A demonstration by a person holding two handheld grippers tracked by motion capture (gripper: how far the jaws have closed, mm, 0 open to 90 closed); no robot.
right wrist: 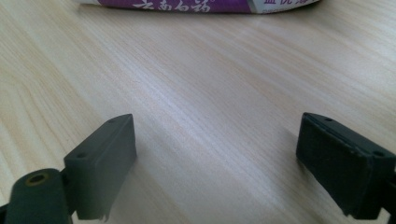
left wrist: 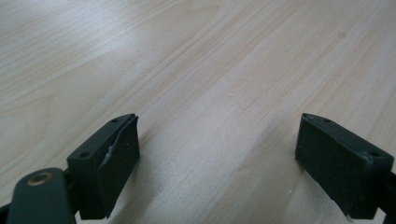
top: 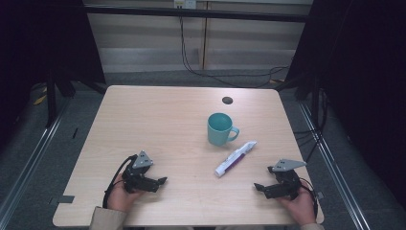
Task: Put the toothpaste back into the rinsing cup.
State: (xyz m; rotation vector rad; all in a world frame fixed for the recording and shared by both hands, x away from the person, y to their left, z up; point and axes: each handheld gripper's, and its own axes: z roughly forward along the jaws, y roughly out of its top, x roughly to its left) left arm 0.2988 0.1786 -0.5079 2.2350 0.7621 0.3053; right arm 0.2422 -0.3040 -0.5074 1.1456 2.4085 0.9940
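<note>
On the surface [top: 143, 115], both tools are sitting released: left tool [top: 162, 181] over bare wood, right tool [top: 257, 187] near the toothpaste tube [top: 234, 158].

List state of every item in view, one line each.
teal mug: upright, on the table, handle to the right in the high view, untouched.
toothpaste tube: lying flat just in front of the mug, cap on, untouched.
left gripper: jaws open, holding nothing.
right gripper: jaws open, holding nothing, facing the tube.

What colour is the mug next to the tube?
Teal, inside and out. The mug shows best in the high view, standing upright just beyond the tube.
</note>
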